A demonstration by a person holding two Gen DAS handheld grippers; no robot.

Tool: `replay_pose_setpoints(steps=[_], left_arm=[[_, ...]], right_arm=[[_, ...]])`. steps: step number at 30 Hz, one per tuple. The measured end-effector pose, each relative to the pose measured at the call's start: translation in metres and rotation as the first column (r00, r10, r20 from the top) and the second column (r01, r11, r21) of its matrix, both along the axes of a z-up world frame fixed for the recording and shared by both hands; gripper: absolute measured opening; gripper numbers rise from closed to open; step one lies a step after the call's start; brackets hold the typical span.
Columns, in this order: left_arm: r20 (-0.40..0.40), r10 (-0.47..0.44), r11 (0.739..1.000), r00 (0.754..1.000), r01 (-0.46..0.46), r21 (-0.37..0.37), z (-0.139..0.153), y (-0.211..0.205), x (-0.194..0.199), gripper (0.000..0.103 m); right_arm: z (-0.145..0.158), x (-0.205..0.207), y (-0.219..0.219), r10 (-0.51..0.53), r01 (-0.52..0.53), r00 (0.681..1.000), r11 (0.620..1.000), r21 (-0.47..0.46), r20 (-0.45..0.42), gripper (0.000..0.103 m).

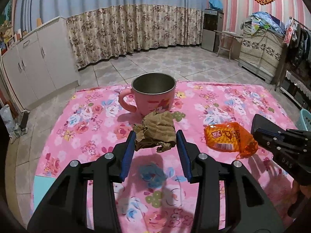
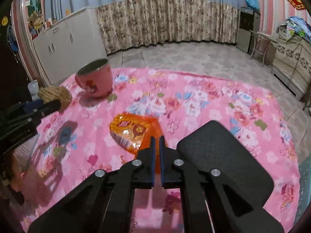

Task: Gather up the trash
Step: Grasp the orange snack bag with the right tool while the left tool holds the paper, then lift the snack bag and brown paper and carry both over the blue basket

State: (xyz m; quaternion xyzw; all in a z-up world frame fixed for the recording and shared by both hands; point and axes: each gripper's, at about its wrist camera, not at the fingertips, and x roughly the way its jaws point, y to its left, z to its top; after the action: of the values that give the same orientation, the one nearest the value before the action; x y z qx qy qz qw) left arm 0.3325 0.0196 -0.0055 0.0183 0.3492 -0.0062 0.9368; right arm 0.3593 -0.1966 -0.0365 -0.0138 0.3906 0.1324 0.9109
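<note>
Right wrist view: the right gripper [image 2: 157,138] is clamped on the orange wrapper's [image 2: 132,131] corner – pickup step. The left gripper [image 1: 155,136] is closed on crumpled brown paper [image 1: 155,130] before the pink cup [image 1: 151,95] – both are judged ready to be lifted clear

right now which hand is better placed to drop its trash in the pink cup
Left: its tongs hold the crumpled brown paper right in front of the pink cup; the right tongs, pinching the orange wrapper, sit farther away.

crumpled brown paper wad [image 1: 155,132] sits near the pink cup; a flattened orange snack wrapper [image 1: 229,137] lies just beside it.
</note>
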Motion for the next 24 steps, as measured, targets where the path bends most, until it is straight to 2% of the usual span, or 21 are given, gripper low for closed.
replay_pose_setpoints(steps=[9,11,12,13,15,18,20,22,24], left_arm=[[-0.027,0.013,1.000,1.000,-0.013,-0.021,-0.006,0.018,0.001,0.041],[-0.029,0.010,1.000,1.000,-0.011,-0.018,-0.006,0.019,0.001,0.041],[-0.030,0.009,1.000,1.000,-0.010,-0.019,-0.006,0.019,0.001,0.041],[-0.029,0.010,1.000,1.000,-0.011,-0.021,-0.006,0.019,0.001,0.041],[-0.028,0.009,1.000,1.000,-0.010,-0.026,-0.006,0.021,0.001,0.041],[-0.027,0.012,0.999,1.000,-0.013,-0.038,-0.005,0.024,0.000,0.041],[-0.026,0.010,0.999,1.000,-0.012,-0.044,-0.005,0.024,0.000,0.041],[-0.025,0.010,0.999,1.000,-0.011,-0.044,-0.004,0.024,0.000,0.041],[-0.023,0.007,0.999,1.000,-0.008,-0.048,-0.003,0.025,-0.002,0.041]], right_arm=[[-0.014,0.012,0.018,-0.018,0.018,0.999,1.000,-0.011,-0.028,0.006],[-0.015,0.013,0.019,-0.029,0.028,0.999,0.999,-0.018,-0.021,0.024],[-0.012,0.011,0.019,-0.040,0.040,0.999,0.999,-0.021,-0.001,0.048],[-0.009,0.010,0.020,-0.044,0.044,0.999,0.999,-0.026,0.017,0.059],[-0.005,0.009,0.023,-0.041,0.043,0.999,0.998,-0.047,0.033,0.059],[-0.009,0.012,0.024,-0.044,0.045,0.999,0.997,-0.056,0.010,0.071],[-0.014,0.014,0.027,-0.044,0.043,0.999,0.997,-0.060,-0.006,0.071],[-0.016,0.015,0.031,-0.037,0.036,0.999,0.997,-0.065,-0.009,0.078],[-0.018,0.015,0.036,-0.028,0.026,0.999,0.996,-0.083,-0.018,0.080]])
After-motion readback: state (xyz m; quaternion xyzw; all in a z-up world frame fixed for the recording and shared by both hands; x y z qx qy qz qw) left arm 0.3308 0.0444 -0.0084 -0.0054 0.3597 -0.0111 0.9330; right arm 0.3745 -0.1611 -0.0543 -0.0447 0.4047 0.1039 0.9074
